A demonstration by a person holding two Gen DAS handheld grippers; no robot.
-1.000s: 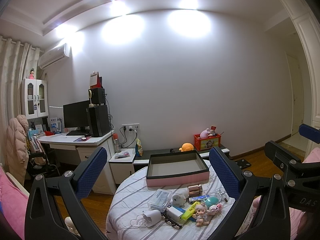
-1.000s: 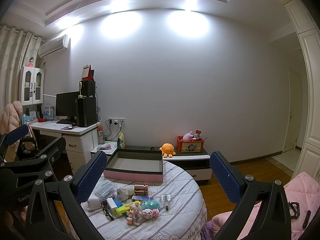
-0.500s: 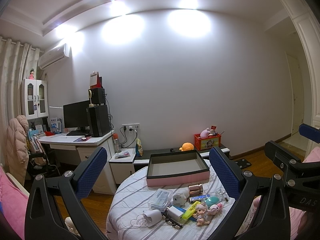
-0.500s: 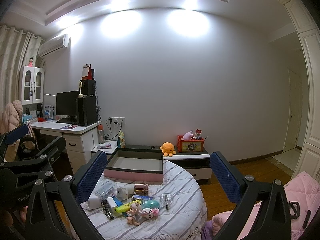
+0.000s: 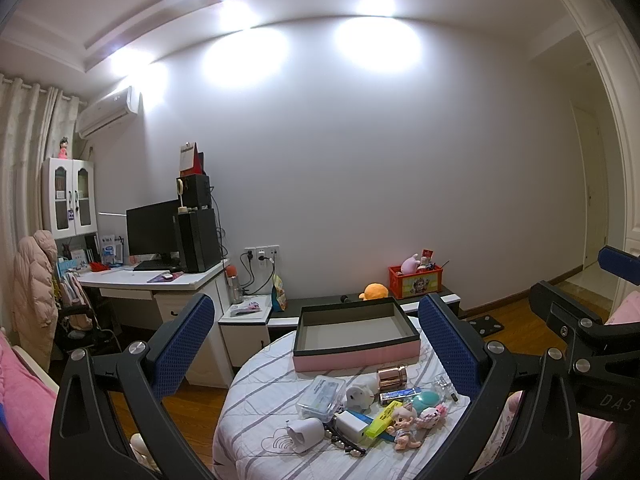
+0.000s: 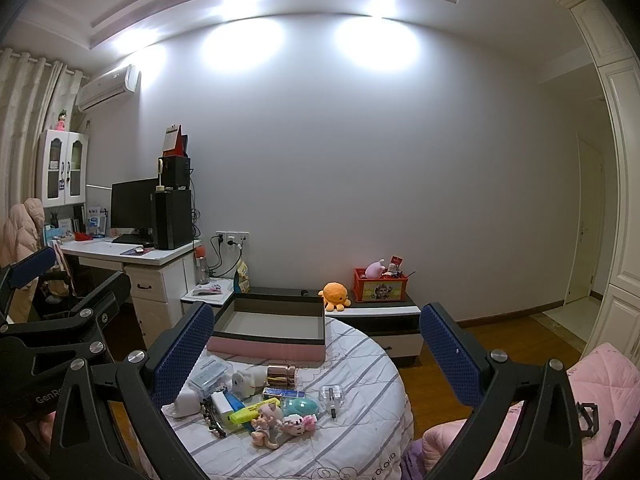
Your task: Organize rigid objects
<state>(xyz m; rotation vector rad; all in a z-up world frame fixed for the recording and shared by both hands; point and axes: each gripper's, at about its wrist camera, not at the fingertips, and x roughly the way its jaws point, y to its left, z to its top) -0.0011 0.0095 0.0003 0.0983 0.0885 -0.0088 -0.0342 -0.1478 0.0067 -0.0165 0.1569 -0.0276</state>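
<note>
Both pairs of blue-padded fingers, left gripper (image 5: 316, 344) and right gripper (image 6: 316, 350), are spread wide with nothing between them, held back above the round table (image 5: 256, 420) with the striped white cloth, exactly as they hung a second ago. Nothing has shifted, so I judge sorting has not begun. The small things, among them a copper-coloured metal cylinder (image 5: 392, 376), a yellow highlighter pen (image 5: 383, 421), a clear plastic case (image 5: 321, 397) and a little doll figurine (image 5: 404, 428), lie in a cluster just before the empty pink-sided open box (image 5: 356, 354).
</note>
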